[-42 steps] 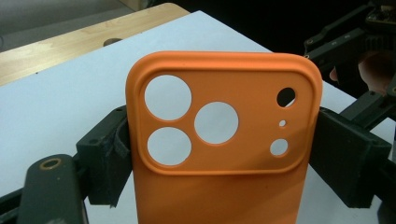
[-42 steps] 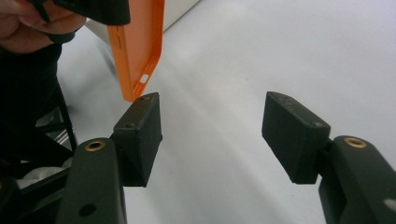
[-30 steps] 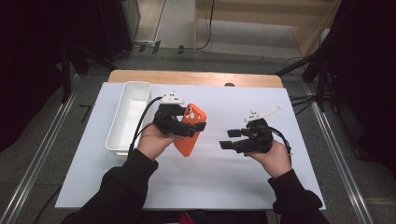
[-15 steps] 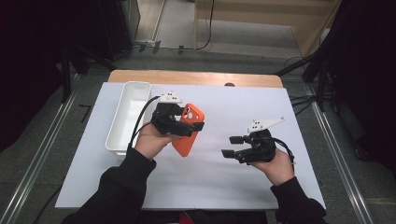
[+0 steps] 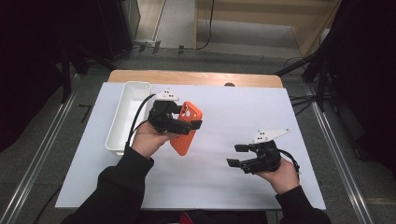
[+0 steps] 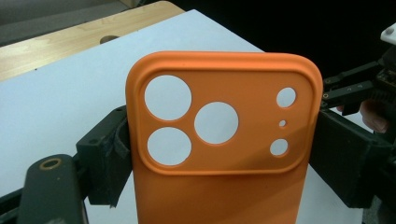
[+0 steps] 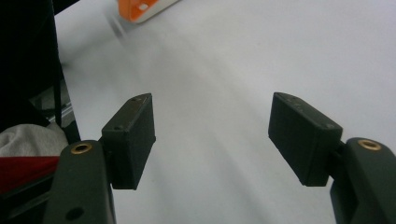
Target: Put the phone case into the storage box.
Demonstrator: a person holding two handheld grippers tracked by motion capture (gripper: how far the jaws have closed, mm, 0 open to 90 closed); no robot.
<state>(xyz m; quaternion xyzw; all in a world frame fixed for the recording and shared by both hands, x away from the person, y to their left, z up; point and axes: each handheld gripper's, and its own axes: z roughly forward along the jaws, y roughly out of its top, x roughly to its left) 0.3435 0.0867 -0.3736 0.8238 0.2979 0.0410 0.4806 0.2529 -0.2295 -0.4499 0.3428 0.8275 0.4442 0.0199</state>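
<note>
Orange phone case [image 5: 187, 128] sits left of frame centre in the high view, clamped across its width by the left gripper [image 5: 180, 123]; both pads press its side edges, camera cut-outs facing the left gripper view. White tray [image 5: 128, 116] just left of that hand. Right gripper [image 5: 240, 155], lower right, jaws apart, nothing between them, over the white tabletop [image 5: 233, 112].

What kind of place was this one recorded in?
Likely a lab or studio recording bay: a table under a white sheet, dark curtains, floor rails and stand legs with trailing cables.
</note>
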